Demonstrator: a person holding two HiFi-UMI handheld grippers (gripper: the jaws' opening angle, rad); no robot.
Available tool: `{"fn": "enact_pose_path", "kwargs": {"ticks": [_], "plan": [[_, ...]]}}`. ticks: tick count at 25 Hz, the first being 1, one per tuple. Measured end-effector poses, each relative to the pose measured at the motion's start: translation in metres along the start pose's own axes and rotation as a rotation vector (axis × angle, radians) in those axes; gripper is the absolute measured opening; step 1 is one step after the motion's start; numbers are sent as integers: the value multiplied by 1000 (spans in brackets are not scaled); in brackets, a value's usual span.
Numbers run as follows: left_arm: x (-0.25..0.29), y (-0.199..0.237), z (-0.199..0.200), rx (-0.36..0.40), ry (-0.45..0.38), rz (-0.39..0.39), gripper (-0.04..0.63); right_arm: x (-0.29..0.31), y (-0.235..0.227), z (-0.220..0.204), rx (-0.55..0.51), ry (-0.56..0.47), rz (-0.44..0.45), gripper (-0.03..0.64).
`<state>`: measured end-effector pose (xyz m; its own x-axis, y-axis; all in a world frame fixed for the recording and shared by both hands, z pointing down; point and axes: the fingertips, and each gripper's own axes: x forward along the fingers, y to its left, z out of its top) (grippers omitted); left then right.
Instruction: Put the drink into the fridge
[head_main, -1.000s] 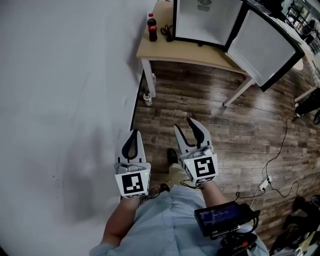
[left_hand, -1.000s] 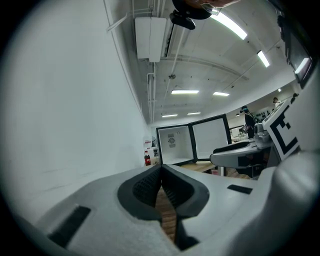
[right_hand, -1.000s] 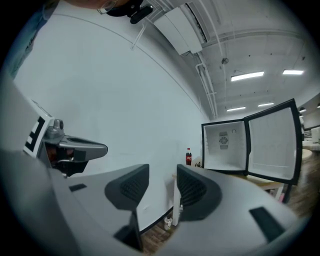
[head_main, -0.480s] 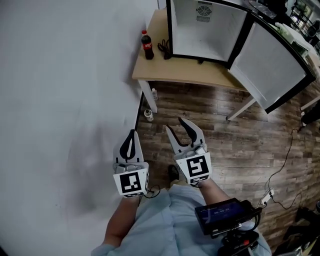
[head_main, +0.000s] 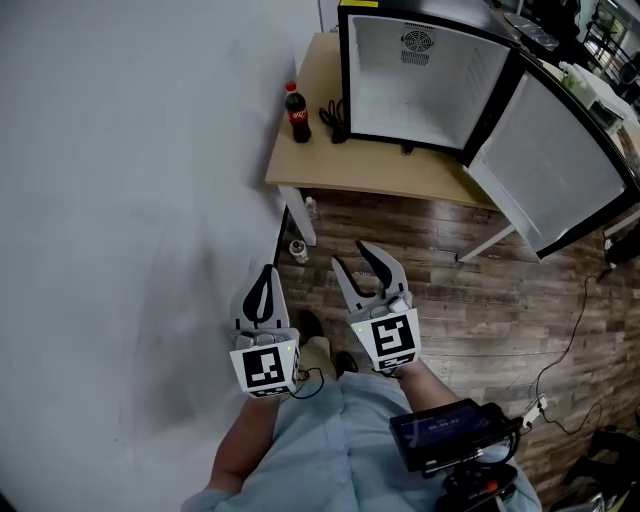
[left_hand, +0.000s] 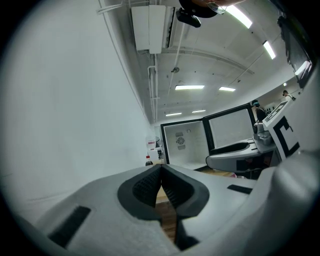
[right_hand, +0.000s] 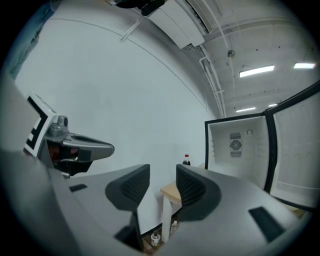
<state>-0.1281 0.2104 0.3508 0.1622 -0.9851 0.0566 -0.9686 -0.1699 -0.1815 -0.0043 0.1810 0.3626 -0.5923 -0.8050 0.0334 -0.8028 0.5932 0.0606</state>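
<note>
A dark cola bottle (head_main: 297, 112) with a red cap and label stands upright near the left edge of a light wooden table (head_main: 400, 170). Beside it sits a small black fridge (head_main: 425, 75), white inside and empty, its door (head_main: 565, 165) swung wide to the right. Both grippers are held low over the floor, well short of the table. My left gripper (head_main: 263, 275) is shut, its tips touching, nothing between them. My right gripper (head_main: 357, 257) is open and empty. The bottle (right_hand: 186, 160) shows small and distant in the right gripper view and bottle (left_hand: 148, 160) in the left gripper view.
A white wall (head_main: 130, 200) runs along the left, close to the left gripper. A black cable bundle (head_main: 331, 117) lies next to the bottle. Two small bottles (head_main: 298, 250) stand on the wooden floor by the table leg. A cable (head_main: 565, 330) trails across the floor at right.
The table, bottle and fridge have moved lower and nearer in the head view as the person steps toward them. Both grippers keep the same pose and jaw states.
</note>
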Motion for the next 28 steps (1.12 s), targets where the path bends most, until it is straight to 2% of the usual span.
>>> {"fn": "enact_pose_path", "kwargs": {"ticks": [7,14,21,25,28], "plan": [[66,27,-15,-20,11,-13,8,64,-23,-14,-1,32,-8,169],[152,70,-26,2,12,-34,8,151,-46,-28,9,72,-12,175],[230,107,-26,-22,19,-52,8,234,-72,-27,7,74,-16,179],[268,130,-28,13,-12,-64,8,277,-84,-29,-2,65,-24,181],[291,139,-24,9,-15,-77,8,302,-93,-27,-2,56,-30,183]]}}
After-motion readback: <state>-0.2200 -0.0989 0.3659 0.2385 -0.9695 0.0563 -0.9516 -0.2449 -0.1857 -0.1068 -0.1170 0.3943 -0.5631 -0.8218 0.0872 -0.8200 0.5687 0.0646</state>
